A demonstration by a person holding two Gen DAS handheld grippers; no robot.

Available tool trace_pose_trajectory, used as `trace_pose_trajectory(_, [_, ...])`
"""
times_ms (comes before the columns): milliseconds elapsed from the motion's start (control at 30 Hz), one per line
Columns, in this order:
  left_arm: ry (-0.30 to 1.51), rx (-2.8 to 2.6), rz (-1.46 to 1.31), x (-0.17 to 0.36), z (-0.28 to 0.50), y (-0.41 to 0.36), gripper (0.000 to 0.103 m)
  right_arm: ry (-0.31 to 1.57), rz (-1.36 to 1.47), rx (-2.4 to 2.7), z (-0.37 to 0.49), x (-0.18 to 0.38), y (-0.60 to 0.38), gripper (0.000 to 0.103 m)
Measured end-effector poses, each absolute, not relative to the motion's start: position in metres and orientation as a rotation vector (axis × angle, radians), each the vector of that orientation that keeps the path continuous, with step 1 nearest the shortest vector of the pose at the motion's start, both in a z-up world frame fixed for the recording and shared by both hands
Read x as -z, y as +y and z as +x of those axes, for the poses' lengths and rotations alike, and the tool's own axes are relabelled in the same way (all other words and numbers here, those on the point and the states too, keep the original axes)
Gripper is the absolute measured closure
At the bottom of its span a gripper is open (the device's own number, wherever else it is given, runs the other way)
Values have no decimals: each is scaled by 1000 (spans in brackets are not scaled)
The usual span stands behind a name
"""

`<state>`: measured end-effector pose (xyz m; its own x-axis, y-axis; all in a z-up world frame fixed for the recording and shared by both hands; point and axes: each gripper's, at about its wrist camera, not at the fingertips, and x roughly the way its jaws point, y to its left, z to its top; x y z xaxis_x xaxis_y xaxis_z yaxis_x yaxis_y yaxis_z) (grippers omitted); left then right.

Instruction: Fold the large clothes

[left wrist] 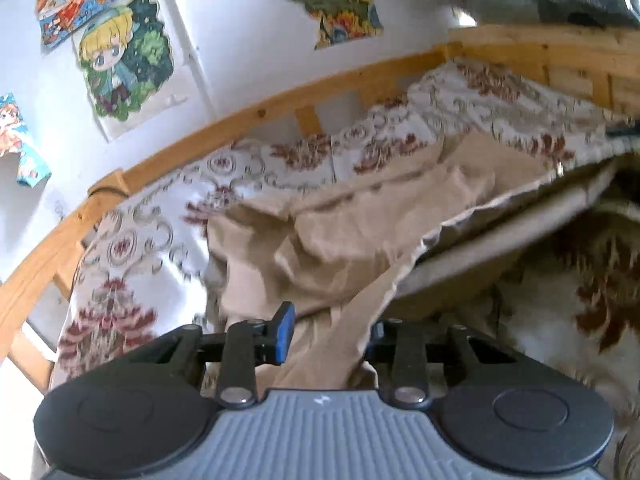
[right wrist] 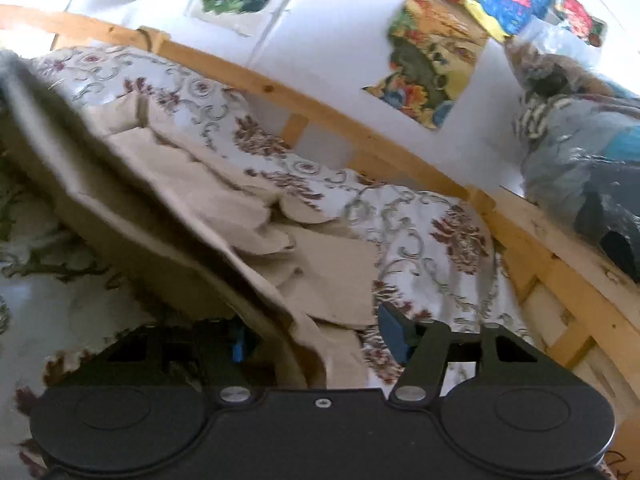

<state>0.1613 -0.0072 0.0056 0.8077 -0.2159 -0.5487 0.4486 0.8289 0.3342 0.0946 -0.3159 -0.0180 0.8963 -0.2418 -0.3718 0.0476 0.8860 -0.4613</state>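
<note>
A large beige garment (left wrist: 360, 216) lies crumpled on a floral bedspread (left wrist: 132, 240). One of its edges is lifted toward the right of the left wrist view. A strip of that cloth runs down between the jaws of my left gripper (left wrist: 330, 336). The left blue pad (left wrist: 285, 332) shows bare and the right one is hidden behind cloth. In the right wrist view the same garment (right wrist: 192, 184) rises toward the upper left. Its edge passes through my right gripper (right wrist: 316, 340), and bedspread shows between the cloth and the right pad (right wrist: 394, 336).
A wooden bed rail (left wrist: 240, 120) (right wrist: 320, 108) curves behind the bedspread (right wrist: 420, 240), with a white wall and cartoon posters (left wrist: 124, 56) beyond it. Plastic-wrapped bundles (right wrist: 580, 152) sit on the rail's corner at the right.
</note>
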Motion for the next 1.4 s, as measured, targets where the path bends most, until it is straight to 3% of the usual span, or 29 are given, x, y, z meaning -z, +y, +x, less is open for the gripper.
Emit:
trace_pose_trajectory(100, [492, 327, 597, 19, 141, -3, 54, 425, -450, 193, 89, 11, -324, 63])
trace_pose_trajectory(133, [485, 322, 624, 26, 135, -2, 51, 433, -435, 191, 88, 10, -328, 64])
trace_pose_trajectory(167, [481, 312, 645, 30, 130, -1, 50, 450, -413, 187, 87, 11, -332, 65])
trace_pose_trajectory(233, [470, 295, 694, 39, 119, -3, 50, 491, -390, 168, 87, 13, -335, 79])
trace_pose_trajectory(300, [469, 287, 680, 43, 111, -1, 68, 499, -393, 158, 83, 12, -334, 85])
trace_pose_trajectory(333, [472, 295, 661, 42, 105, -2, 87, 492, -384, 152, 78, 8, -333, 91])
trace_pose_trajectory(367, [465, 298, 654, 40, 100, -5, 98, 480, -378, 152, 74, 4, -333, 93])
trace_pose_trajectory(433, [417, 290, 664, 30, 87, -9, 100, 454, -382, 163, 63, -6, -332, 96])
trace_pose_trajectory(633, [346, 349, 659, -19, 49, -2, 101, 402, -400, 192, 26, -39, -330, 97])
trace_pose_trajectory(967, [448, 505, 510, -92, 9, 36, 101, 364, -474, 167, -58, -91, -316, 96])
trace_pose_trajectory(1167, [487, 489, 462, -117, 77, 23, 100, 355, -379, 187, -23, -91, -334, 96])
trace_pose_trajectory(1400, [599, 475, 476, -105, 224, -12, 99, 408, -331, 262, 77, -73, -362, 95])
